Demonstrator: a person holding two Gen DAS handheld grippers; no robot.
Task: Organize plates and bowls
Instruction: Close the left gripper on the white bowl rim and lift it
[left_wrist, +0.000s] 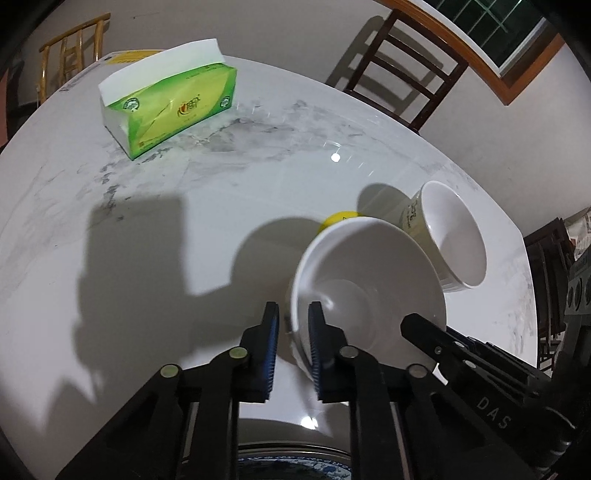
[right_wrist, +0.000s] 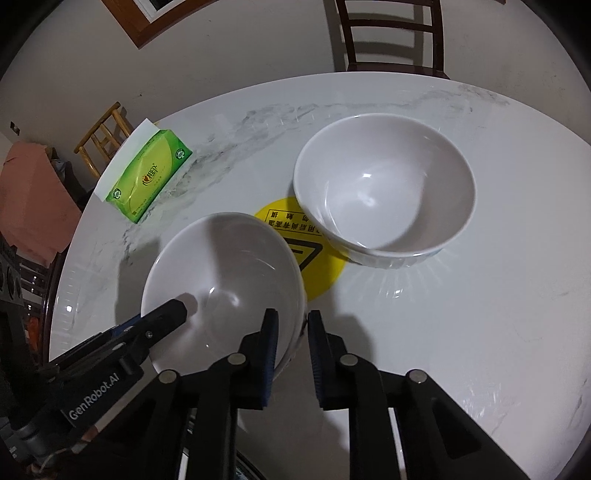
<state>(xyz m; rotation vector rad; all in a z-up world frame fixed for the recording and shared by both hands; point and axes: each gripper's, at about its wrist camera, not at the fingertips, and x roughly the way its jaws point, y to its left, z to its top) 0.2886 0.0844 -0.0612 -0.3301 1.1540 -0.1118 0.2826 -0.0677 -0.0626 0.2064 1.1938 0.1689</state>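
A: Two bowls and a great deal of marble table (right_wrist: 461, 332) — talk me through it, biggest first.

B: The table's round and pale, with a dark chair (right_wrist: 391, 37) at its far side. Far left sits a green tissue pack (right_wrist: 147, 177), well out of my way. Far right of centre stands the second bowl (right_wrist: 384, 188), upright, its near edge covering part of a yellow warning sticker (right_wrist: 314, 258).

A: And the one you're on?

B: The near bowl (right_wrist: 225, 280), just left of that sticker. I've got both claws on its rim, from opposite sides. My right gripper (right_wrist: 291, 354) is clamped on the right-hand wall, one pad inside, one outside. My left gripper (left_wrist: 293, 350) pinches the left wall the same way.

A: Why two claws for one bowl?

B: I'd say balance. It's smooth and glazed; a single rim pinch could let it swing or slip. Gripped on both sides it should lift level.

A: Anything below?

B: A blue-patterned plate (left_wrist: 295, 469) peeks out at the near edge, under my fingers. My guess is the bowls get nested next, but nothing's lifted yet.
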